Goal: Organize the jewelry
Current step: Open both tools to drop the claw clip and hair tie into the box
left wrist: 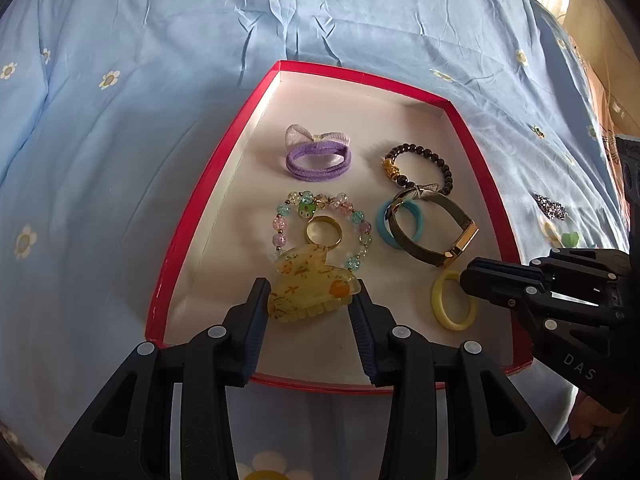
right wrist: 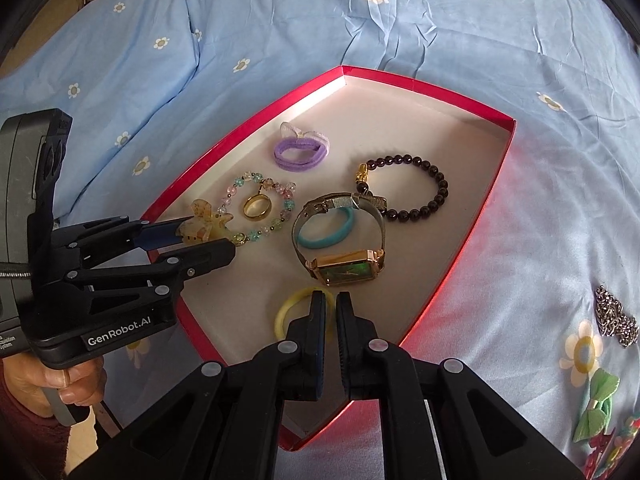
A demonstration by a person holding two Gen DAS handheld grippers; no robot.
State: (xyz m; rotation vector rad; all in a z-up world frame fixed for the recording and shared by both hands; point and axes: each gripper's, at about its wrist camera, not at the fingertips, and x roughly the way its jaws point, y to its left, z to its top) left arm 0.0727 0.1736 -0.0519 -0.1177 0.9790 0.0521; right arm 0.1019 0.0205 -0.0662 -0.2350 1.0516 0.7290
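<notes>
left hand-held gripper (left wrist: 310,300) clamps yellow hair claw (left wrist: 310,290); right (right wrist: 331,312) barely apart, empty; only right view shows watch face (right wrist: 346,272).

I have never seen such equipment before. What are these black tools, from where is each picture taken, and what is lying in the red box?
No robot arm is here: a person holds a black two-finger gripper in each hand, and each gripper carries a camera looking along its fingers. One picture comes from the left gripper, the other from the right gripper; each also sees the other from the side.

On a blue flowered bedsheet stands a shallow red box. Inside lie a purple hair tie, a dark bead bracelet, a pastel bead bracelet around a gold ring, a watch, a blue ring and a yellow ring.

The left gripper is closed on a yellow hair claw. The right gripper holds nothing I can see; its fingers are slightly apart above the yellow ring.
</notes>
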